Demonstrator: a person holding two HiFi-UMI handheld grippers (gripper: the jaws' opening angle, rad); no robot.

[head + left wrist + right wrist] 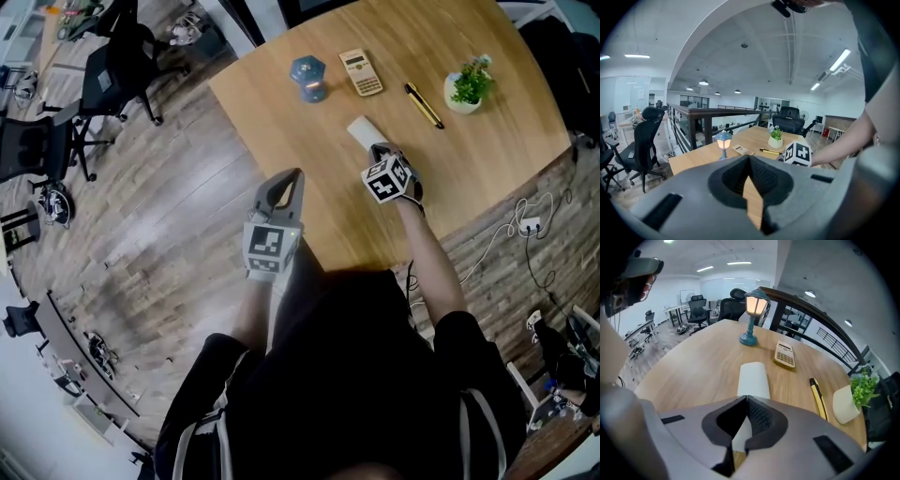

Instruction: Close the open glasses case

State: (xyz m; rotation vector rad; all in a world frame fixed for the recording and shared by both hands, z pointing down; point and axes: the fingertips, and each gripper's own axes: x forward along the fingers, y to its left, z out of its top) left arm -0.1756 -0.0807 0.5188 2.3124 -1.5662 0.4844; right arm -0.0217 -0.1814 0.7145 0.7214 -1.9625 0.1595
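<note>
The white glasses case (360,130) lies on the wooden table (487,169), its long side pointing away from me. In the right gripper view the case (753,375) shows a smooth rounded top with no gap along it. My right gripper (379,150) points steeply down over the case's near end. Its jaws (746,398) are shut tip to tip with nothing between them, and the case's near end shows through the gap behind the tips. Whether the tips touch the case I cannot tell. My left gripper (295,175) hovers at the table's near left edge, shut (748,158) and empty.
Beyond the case stand a small blue lamp (308,78), a beige calculator (361,72), a yellow-and-black pen (424,105) and a potted plant (468,86) in a white pot. The table edge runs close to my body. Office chairs (112,70) stand on the floor at left.
</note>
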